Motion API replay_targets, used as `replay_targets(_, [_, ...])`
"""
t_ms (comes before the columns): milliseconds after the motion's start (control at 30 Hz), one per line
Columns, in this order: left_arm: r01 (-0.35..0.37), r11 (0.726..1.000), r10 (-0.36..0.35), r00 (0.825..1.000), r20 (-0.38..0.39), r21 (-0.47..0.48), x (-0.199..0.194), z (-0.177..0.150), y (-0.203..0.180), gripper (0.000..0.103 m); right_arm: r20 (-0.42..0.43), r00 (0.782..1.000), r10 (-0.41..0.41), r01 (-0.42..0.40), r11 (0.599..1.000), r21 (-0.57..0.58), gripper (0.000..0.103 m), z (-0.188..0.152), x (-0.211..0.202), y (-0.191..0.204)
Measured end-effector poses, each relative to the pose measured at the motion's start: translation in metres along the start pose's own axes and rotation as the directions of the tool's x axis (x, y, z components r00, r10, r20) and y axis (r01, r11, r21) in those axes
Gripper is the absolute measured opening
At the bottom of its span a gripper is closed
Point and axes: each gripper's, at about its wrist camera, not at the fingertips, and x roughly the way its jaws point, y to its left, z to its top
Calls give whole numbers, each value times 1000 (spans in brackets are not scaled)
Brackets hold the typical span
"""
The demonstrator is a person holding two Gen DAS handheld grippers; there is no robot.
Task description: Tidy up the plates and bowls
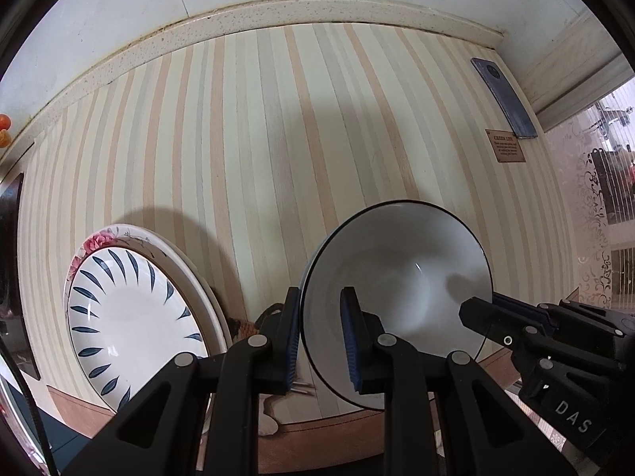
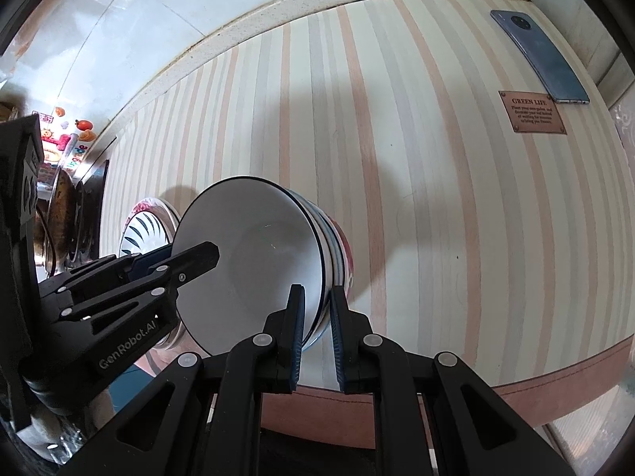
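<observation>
A white bowl (image 1: 401, 297) with a thin dark rim is gripped from both sides. My left gripper (image 1: 320, 293) is shut on its near-left rim, one finger inside and one outside. My right gripper (image 1: 476, 311) clamps the opposite rim. In the right wrist view the same bowl (image 2: 254, 261) is nested on top of striped and pink-flowered bowls (image 2: 337, 254). There my right gripper (image 2: 316, 289) is shut on the rim, and my left gripper (image 2: 206, 256) reaches in from the left. A leaf-patterned plate (image 1: 131, 309) lies on a flowered plate (image 1: 119, 236) to the left.
Everything rests on a striped tablecloth (image 1: 278, 139) ending at a speckled back ledge (image 1: 317, 10). A blue phone (image 1: 504, 97) and a brown label (image 1: 505, 146) lie at the far right. The table's brown front edge (image 2: 555, 388) runs close below the bowls. Pans (image 2: 59, 214) stand at the far left.
</observation>
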Motion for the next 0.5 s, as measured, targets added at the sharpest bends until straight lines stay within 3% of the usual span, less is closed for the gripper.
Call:
replay_targets(367, [-32,999,29,997,65,41,-42,-20,2,18,18,999,-30,29,999,17,16,-9,-17,5])
replay_targets(433, [-27,998,21,995,99,61,-60,-27,2,19,38,998,-47,47,999,14,26,-14,-28,7])
replay_targets(500, [-23,997,12,992,127,79,-77,-34,2,27,75,996,-53,52,998,18,49,-22,-44,10])
